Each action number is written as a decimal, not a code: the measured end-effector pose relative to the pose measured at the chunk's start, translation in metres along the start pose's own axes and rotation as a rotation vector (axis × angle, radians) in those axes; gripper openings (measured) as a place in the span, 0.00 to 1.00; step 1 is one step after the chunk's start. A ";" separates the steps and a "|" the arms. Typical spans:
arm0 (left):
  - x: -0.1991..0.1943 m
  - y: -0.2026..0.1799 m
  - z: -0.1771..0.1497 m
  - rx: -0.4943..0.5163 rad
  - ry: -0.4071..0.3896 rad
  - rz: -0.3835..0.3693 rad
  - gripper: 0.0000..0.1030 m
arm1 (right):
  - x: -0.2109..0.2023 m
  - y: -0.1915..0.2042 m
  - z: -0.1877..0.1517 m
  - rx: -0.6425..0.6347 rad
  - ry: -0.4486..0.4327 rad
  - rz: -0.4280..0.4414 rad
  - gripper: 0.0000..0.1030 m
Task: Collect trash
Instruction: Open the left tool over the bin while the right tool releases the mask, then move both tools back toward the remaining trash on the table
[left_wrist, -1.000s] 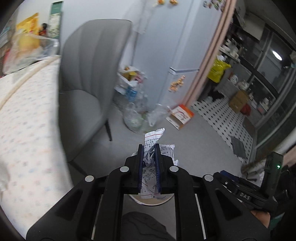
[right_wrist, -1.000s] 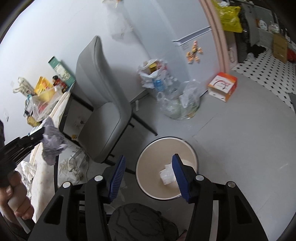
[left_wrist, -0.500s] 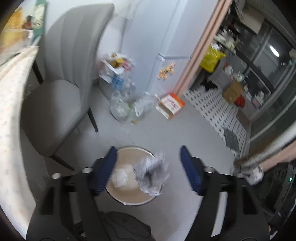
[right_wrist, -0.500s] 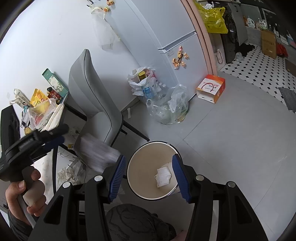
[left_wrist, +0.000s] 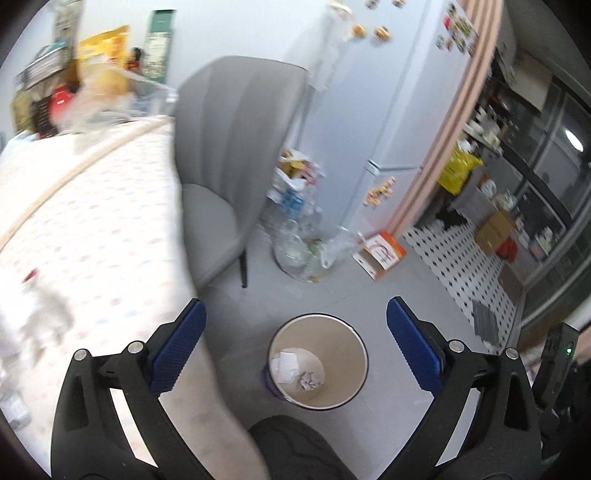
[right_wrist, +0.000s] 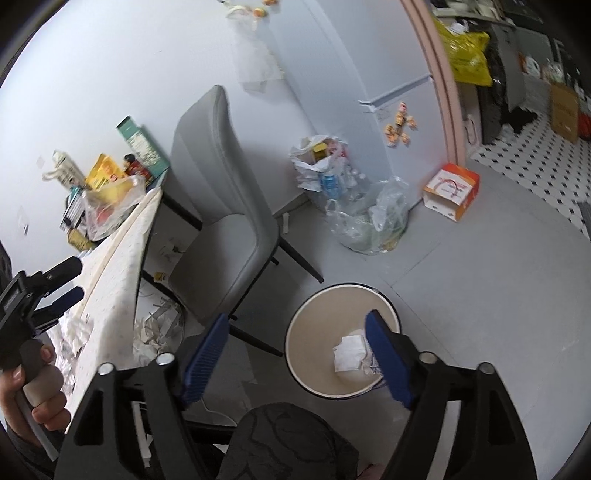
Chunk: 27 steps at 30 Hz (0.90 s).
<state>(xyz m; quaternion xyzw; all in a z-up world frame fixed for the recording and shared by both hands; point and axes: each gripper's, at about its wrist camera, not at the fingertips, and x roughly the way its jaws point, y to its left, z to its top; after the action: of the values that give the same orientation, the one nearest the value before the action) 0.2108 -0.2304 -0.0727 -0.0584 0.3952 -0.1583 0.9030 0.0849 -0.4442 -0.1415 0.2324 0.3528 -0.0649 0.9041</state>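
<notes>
A round beige trash bin stands on the grey floor, also seen in the right wrist view. Inside lie a crumpled grey paper ball and a flat white paper; the white paper also shows in the right wrist view. My left gripper is open and empty above the bin; it also shows in the right wrist view over the table edge. My right gripper is open and empty above the bin. White crumpled trash lies on the table at the left.
A patterned tablecloth table is at the left, with a grey chair beside it. Clear plastic bags of bottles and an orange box lie near the fridge. Paper scraps litter the floor under the table.
My left gripper opened and let go of the crumpled paper, which fell into the bin. The left gripper then swung back toward the table. The right gripper stayed open above the bin.
</notes>
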 end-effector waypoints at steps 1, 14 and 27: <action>-0.007 0.007 0.000 -0.013 -0.007 0.004 0.94 | -0.001 0.006 0.000 -0.009 -0.007 0.001 0.84; -0.092 0.094 -0.015 -0.192 -0.169 0.118 0.94 | -0.017 0.101 0.003 -0.134 -0.090 -0.047 0.93; -0.163 0.163 -0.043 -0.304 -0.320 0.200 0.94 | -0.032 0.178 -0.020 -0.255 -0.128 0.108 0.93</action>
<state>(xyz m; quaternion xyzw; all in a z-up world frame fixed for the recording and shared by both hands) 0.1144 -0.0220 -0.0262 -0.1788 0.2703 0.0044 0.9460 0.0995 -0.2793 -0.0664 0.1297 0.2868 0.0142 0.9490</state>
